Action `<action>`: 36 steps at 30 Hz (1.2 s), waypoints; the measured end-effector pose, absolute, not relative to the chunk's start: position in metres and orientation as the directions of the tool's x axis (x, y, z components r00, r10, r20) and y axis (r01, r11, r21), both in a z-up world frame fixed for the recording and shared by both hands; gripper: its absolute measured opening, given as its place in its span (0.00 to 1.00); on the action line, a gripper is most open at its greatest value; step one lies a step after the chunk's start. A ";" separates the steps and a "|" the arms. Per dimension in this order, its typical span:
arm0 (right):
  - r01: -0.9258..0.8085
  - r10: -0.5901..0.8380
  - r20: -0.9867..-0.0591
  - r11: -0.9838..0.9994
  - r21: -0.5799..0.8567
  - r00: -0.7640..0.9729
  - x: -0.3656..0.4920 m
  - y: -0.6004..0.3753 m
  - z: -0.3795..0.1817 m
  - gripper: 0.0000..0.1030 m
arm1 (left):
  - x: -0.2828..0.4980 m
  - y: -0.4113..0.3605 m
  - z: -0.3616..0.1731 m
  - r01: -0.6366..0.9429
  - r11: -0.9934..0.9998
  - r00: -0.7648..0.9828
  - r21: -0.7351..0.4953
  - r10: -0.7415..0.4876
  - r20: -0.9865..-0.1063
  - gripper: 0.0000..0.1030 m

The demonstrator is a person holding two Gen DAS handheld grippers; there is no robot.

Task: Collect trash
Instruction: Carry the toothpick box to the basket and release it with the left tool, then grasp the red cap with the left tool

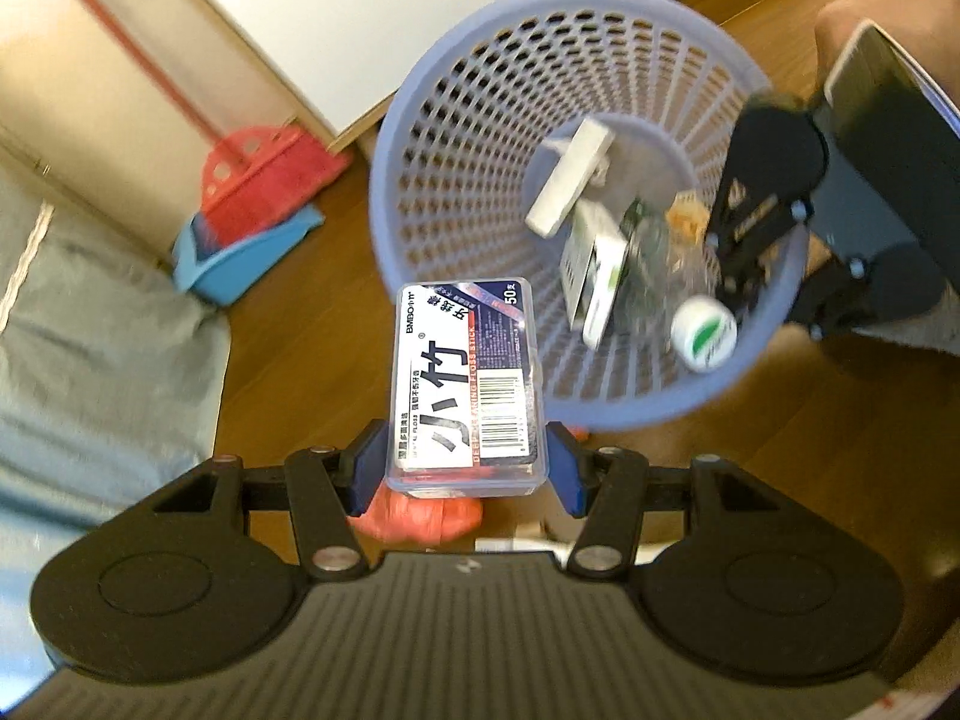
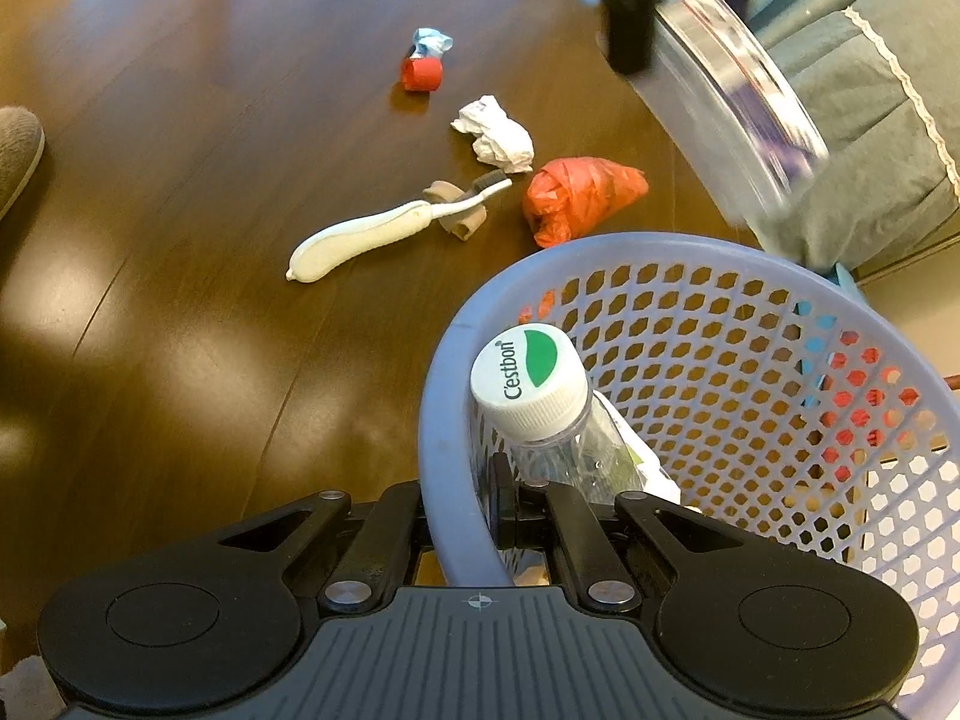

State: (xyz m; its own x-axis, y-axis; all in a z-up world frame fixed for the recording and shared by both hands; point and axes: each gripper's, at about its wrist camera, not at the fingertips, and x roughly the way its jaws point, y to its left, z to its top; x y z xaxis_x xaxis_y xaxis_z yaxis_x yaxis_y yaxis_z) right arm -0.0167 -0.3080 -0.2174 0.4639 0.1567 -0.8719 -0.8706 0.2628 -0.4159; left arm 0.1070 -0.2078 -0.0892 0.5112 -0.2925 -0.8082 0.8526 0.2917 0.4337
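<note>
My left gripper (image 1: pixel 467 468) is shut on a clear dental floss box (image 1: pixel 468 384), its blue pads pressing both long sides, just short of the lavender mesh basket (image 1: pixel 384 138). In the basket lie a white box (image 1: pixel 570 180), a green-and-white carton (image 1: pixel 600 276) and a clear bottle with a white cap (image 1: pixel 703 333). My right gripper (image 2: pixel 462 504) is shut on the basket's near rim (image 2: pixel 438 396), beside the bottle (image 2: pixel 528 384). On the wooden floor lie a white toothbrush (image 2: pixel 372 231), crumpled white paper (image 2: pixel 495 135), a red plastic bag (image 2: pixel 579 195) and a red-and-blue wad (image 2: pixel 423 63).
A red broom in a blue dustpan (image 1: pixel 240 228) leans at a white cabinet to the left of the basket. Grey-green bedding (image 1: pixel 90 360) fills the left side. A beige scrap (image 2: pixel 459 222) lies under the toothbrush. A person's shoe (image 2: pixel 15 150) is at the left edge.
</note>
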 end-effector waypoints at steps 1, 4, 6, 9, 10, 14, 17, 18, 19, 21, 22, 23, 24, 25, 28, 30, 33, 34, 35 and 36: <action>-0.871 0.158 -0.872 0.263 -0.415 0.464 -0.017 -0.308 -0.217 0.00 | 0.109 -0.215 -0.090 0.854 0.284 0.511 0.435 -0.304 -0.804 0.49; -0.871 0.160 -0.871 0.263 -0.415 0.464 -0.017 -0.308 -0.219 0.00 | 0.114 -0.238 -0.093 0.862 0.274 0.504 0.427 -0.364 -0.783 0.51; -0.871 0.160 -0.871 0.263 -0.416 0.464 -0.017 -0.308 -0.219 0.00 | 0.120 -0.251 -0.094 0.861 0.295 0.505 0.415 -0.389 -0.770 0.57; -0.870 0.156 -0.872 0.268 -0.414 0.463 -0.017 -0.309 -0.219 0.00 | 0.127 -0.257 -0.094 0.846 0.322 0.526 0.425 -0.381 -0.760 0.59; -0.871 0.156 -0.874 0.270 -0.410 0.459 -0.016 -0.309 -0.219 0.00 | 0.128 -0.255 -0.093 0.842 0.332 0.532 0.426 -0.377 -0.758 0.59; -0.869 0.156 -0.872 0.272 -0.413 0.463 -0.017 -0.309 -0.219 0.01 | 0.128 -0.228 -0.095 0.825 0.365 0.547 0.432 -0.321 -0.774 0.59; -0.868 0.155 -0.872 0.277 -0.413 0.464 -0.016 -0.307 -0.219 0.01 | 0.125 -0.196 -0.105 0.810 0.390 0.551 0.439 -0.250 -0.796 0.59; -0.868 0.155 -0.873 0.277 -0.412 0.463 -0.016 -0.306 -0.219 0.01 | 0.126 -0.181 -0.109 0.803 0.404 0.551 0.439 -0.223 -0.804 0.59; -0.868 0.154 -0.872 0.276 -0.413 0.464 -0.016 -0.306 -0.219 0.01 | 0.126 -0.169 -0.112 0.796 0.414 0.552 0.441 -0.198 -0.810 0.59; -0.868 0.153 -0.872 0.276 -0.414 0.465 -0.016 -0.306 -0.218 0.01 | 0.127 -0.144 -0.118 0.785 0.431 0.547 0.444 -0.148 -0.824 0.59; -0.867 0.153 -0.872 0.276 -0.414 0.465 -0.017 -0.306 -0.218 0.01 | 0.126 -0.132 -0.121 0.779 0.441 0.545 0.446 -0.126 -0.829 0.59; -0.867 0.151 -0.872 0.275 -0.415 0.465 -0.017 -0.305 -0.218 0.01 | 0.126 -0.121 -0.123 0.775 0.447 0.541 0.446 -0.106 -0.834 0.59; -0.868 0.149 -0.873 0.274 -0.415 0.465 -0.017 -0.306 -0.218 0.01 | 0.125 -0.111 -0.126 0.772 0.452 0.537 0.447 -0.086 -0.839 0.59; -0.868 0.148 -0.873 0.274 -0.415 0.464 -0.017 -0.306 -0.218 0.01 | 0.124 -0.101 -0.130 0.770 0.456 0.531 0.447 -0.068 -0.845 0.59; -0.868 0.141 -0.874 0.269 -0.418 0.465 -0.017 -0.306 -0.219 0.01 | 0.120 -0.082 -0.140 0.772 0.460 0.508 0.439 -0.032 -0.861 0.59; -0.867 0.136 -0.874 0.266 -0.421 0.466 -0.018 -0.306 -0.219 0.01 | 0.118 -0.076 -0.151 0.774 0.456 0.501 0.440 -0.015 -0.865 0.59; -0.865 0.125 -0.875 0.267 -0.424 0.467 -0.018 -0.307 -0.220 0.01 | 0.114 -0.068 -0.166 0.776 0.456 0.488 0.436 0.006 -0.873 0.59; -0.864 0.120 -0.875 0.268 -0.425 0.468 -0.017 -0.308 -0.221 0.01 | 0.114 -0.065 -0.171 0.777 0.457 0.483 0.433 0.009 -0.876 0.59; -0.864 0.115 -0.876 0.269 -0.426 0.468 -0.017 -0.309 -0.221 0.01 | 0.115 -0.062 -0.176 0.779 0.457 0.478 0.430 0.012 -0.878 0.59; -0.863 0.110 -0.876 0.269 -0.428 0.469 -0.016 -0.309 -0.222 0.01 | 0.117 -0.059 -0.181 0.777 0.458 0.479 0.432 0.016 -0.878 0.59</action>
State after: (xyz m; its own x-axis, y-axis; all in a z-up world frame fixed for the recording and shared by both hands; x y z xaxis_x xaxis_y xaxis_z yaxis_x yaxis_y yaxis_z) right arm -0.0155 -0.3093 -0.2224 0.4694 0.1100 -0.8761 -0.8627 0.2687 -0.4285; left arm 0.1166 -0.0588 -0.1814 0.4787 0.0159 -0.8778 0.7771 0.4576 0.4321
